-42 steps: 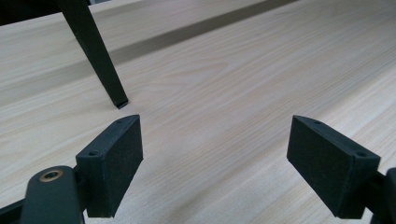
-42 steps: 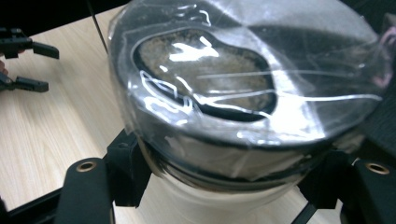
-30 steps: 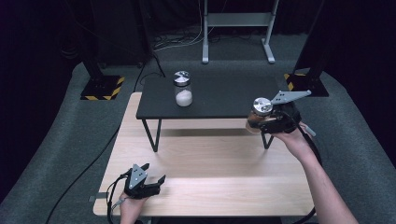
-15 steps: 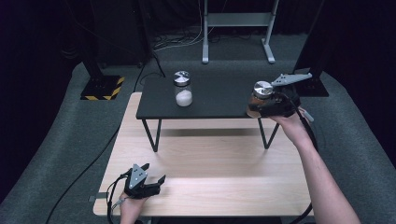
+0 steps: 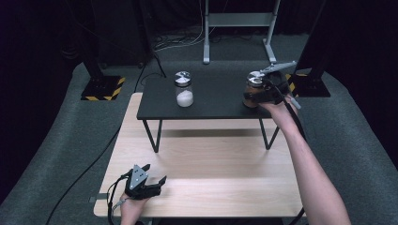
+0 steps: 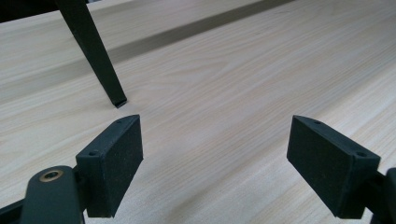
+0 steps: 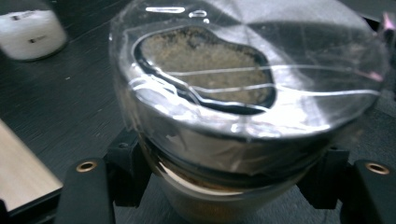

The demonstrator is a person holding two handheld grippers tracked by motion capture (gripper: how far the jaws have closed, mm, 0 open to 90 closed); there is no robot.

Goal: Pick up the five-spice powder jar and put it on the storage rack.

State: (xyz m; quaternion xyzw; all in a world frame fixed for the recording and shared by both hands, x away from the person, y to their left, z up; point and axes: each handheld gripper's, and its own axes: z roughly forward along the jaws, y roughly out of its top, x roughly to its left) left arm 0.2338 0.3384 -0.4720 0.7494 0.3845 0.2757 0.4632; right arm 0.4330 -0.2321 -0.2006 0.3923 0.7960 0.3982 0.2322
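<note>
Dark carpet and black stands are seen around the wooden surface (image 5: 202,183), on which a low black surface (image 5: 211,101) is placed at 12 o'clock. At its 3 o'clock end a brown spice jar (image 5: 253,91) is grasped by the fingers of the right gripper (image 5: 257,95), clenched on the glass body under the metal lid (image 7: 243,60). The jar is judged rigid, smooth, rather slippery and breakable; it is best taken below the lid. A white jar (image 5: 184,89) stands at 11 o'clock. The left gripper (image 5: 149,184) is rested at 7 o'clock, fingers released and empty.
</note>
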